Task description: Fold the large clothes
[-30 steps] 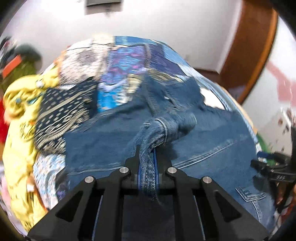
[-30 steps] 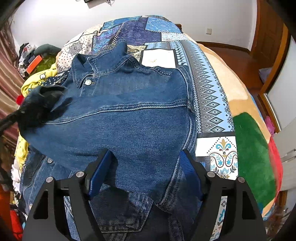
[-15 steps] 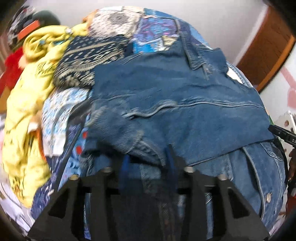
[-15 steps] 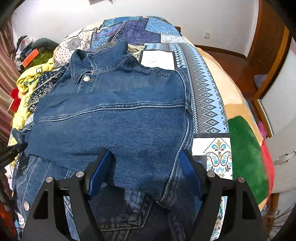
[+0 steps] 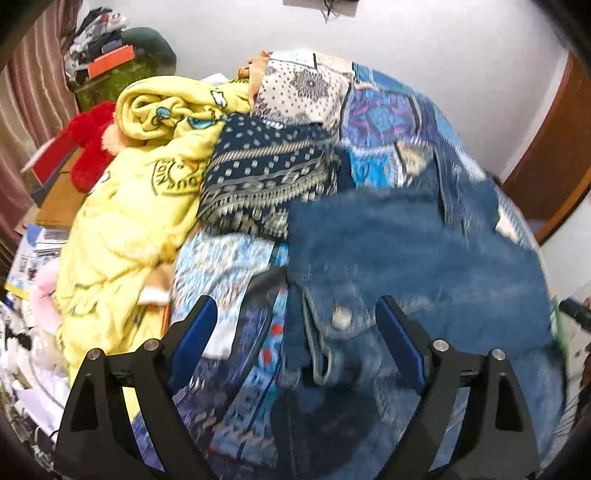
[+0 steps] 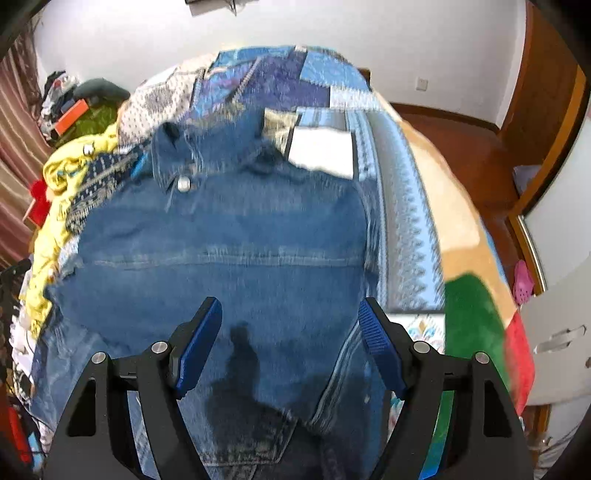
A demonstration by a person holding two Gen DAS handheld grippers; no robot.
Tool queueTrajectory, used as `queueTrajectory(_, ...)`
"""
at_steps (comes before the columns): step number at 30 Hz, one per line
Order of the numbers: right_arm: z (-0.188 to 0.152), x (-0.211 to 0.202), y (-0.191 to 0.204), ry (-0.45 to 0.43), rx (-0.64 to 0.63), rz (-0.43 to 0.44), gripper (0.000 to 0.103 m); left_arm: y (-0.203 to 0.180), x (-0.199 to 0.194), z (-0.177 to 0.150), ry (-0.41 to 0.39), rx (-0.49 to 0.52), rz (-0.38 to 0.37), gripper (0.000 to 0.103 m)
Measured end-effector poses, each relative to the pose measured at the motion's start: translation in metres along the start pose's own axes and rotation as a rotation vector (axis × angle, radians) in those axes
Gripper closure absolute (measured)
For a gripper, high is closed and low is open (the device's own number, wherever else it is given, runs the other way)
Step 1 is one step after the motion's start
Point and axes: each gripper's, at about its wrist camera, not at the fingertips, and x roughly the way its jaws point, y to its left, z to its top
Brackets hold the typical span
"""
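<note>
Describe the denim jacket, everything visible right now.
The denim jacket is mid-blue, stitched with pale thread, lying flat on the patchwork bedspread. Collar at the far end with one metal button; a horizontal seam crosses the panel. The near part is folded over a lower layer. Its left edge meets the navy patterned cloth. Neither open gripper holds it.

Pretty even indoor light in both views, no harsh glare, white wall (image 6: 332,26) reads bright. Heavy fisheye bend with dark vignette in the corners. Motion blur smears the denim jacket (image 6: 229,251) in both views; in the left view the yellow blanket (image 5: 129,206) left of it looks sharper. A soft dark shadow sits on the jacket between the right gripper (image 6: 290,345) fingers.
</note>
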Motion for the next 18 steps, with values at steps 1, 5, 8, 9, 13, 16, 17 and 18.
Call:
queueTrajectory(1, 0.006, -0.002, -0.002, -0.013, 0.000, 0.004, 0.030, 0.003, 0.004, 0.009, 0.002, -0.016, -0.023, 0.015)
queueTrajectory(5, 0.024, -0.003, -0.011, -0.044, 0.008, -0.008, 0.029, 0.006, 0.032, 0.033, 0.051, -0.059, -0.082, 0.015)
queueTrajectory(8, 0.035, 0.005, -0.020, -0.049, 0.017, -0.026, 0.022, 0.009, 0.059, 0.044, 0.108, -0.105, -0.138, 0.015)
queueTrajectory(9, 0.038, 0.010, -0.024, -0.047, 0.026, -0.032, 0.022, 0.008, 0.071, 0.048, 0.127, -0.108, -0.176, 0.015)
queueTrajectory(13, 0.048, 0.036, -0.041, 0.005, 0.078, -0.027, 0.022, 0.008, 0.109, 0.056, 0.183, -0.109, -0.195, 0.015)
queueTrajectory(16, 0.051, 0.057, -0.052, 0.050, 0.120, 0.003, 0.022, 0.011, 0.135, 0.060, 0.212, -0.105, -0.194, 0.017)
queueTrajectory(17, 0.052, 0.062, -0.055, 0.061, 0.129, 0.012, 0.022, 0.013, 0.145, 0.061, 0.221, -0.109, -0.181, 0.018)
queueTrajectory(18, 0.052, 0.070, -0.058, 0.072, 0.139, 0.023, 0.022, 0.015, 0.151, 0.062, 0.224, -0.117, -0.177, 0.018)
